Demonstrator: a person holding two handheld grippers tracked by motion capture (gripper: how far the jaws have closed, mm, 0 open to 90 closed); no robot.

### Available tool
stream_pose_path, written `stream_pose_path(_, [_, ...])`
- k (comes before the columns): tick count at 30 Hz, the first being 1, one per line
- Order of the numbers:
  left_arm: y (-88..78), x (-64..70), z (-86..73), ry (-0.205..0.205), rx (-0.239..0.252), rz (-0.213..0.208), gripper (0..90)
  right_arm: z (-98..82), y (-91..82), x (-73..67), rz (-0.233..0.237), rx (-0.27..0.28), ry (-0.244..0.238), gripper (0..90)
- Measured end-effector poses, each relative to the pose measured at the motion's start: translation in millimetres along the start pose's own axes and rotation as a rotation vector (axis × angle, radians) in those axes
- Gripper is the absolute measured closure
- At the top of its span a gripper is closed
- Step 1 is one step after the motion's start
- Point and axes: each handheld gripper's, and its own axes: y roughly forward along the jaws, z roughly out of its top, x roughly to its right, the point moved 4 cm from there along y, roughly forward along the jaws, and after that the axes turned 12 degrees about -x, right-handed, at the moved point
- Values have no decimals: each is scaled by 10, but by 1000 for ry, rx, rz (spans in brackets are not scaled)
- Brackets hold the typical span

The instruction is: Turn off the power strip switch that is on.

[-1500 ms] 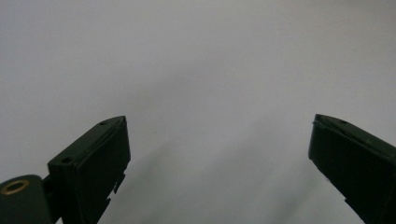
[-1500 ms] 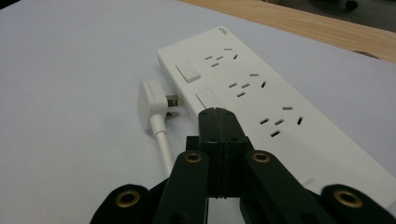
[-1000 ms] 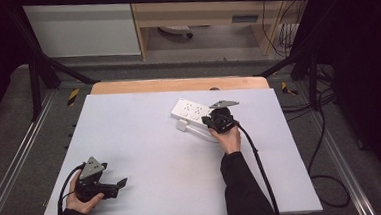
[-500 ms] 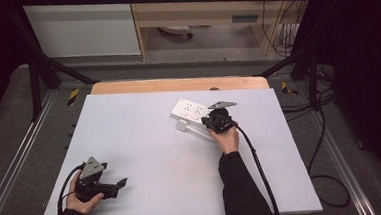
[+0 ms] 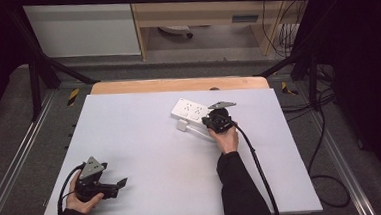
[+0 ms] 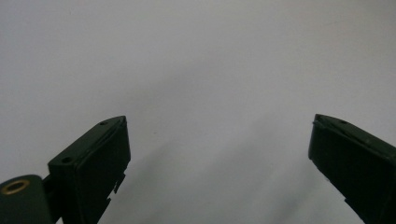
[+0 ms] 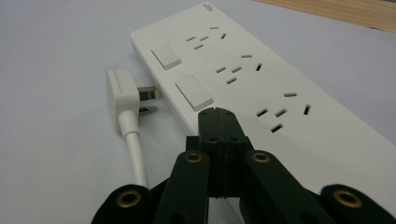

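High view: right tongs [image 5: 213, 120] closed, empty, over power strip [image 5: 191, 109]; left tongs [image 5: 121, 183] agape.

The table [image 5: 145, 140] is a plain pale lilac-grey, with a light wood strip [image 5: 177, 85] along its far edge. The strip [image 7: 261, 60] is white, with white switches and dark slots. The plug [image 7: 122, 93] and its cable are white, and the prongs are dull metal. Both tongs are black: the right tongs [image 7: 218, 122] carry brass-coloured rivets, and the left tongs [image 6: 217, 154] show one too. In the high view each carries a grey plate and a black cable. The sleeves [image 5: 241, 184] are black.
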Motion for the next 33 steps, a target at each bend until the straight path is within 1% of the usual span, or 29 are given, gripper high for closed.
stream_pose_path(8, [-1, 0, 0, 1, 0, 1, 52, -2, 29, 1, -6, 4, 2, 900])
stream_pose_path(16, [-2, 3, 0, -1, 2, 0, 52, 3, 41, 1, 6, 10, -1, 900])
stream_pose_path(19, [-3, 3, 1, 0, 2, 0, 52, 7, 42, -2, 6, 8, -5, 900])
stream_pose_path(24, [-7, 0, 0, -1, 3, 1, 52, 43, 56, -35, -15, -7, -34, 900])
stream_pose_path(28, [-5, -8, -4, -2, 3, 1, 52, 42, 54, -25, -5, 3, -24, 900])
stream_pose_path(33, [-5, -4, -1, -1, 3, 1, 52, 55, 41, -14, -15, 15, -17, 900])
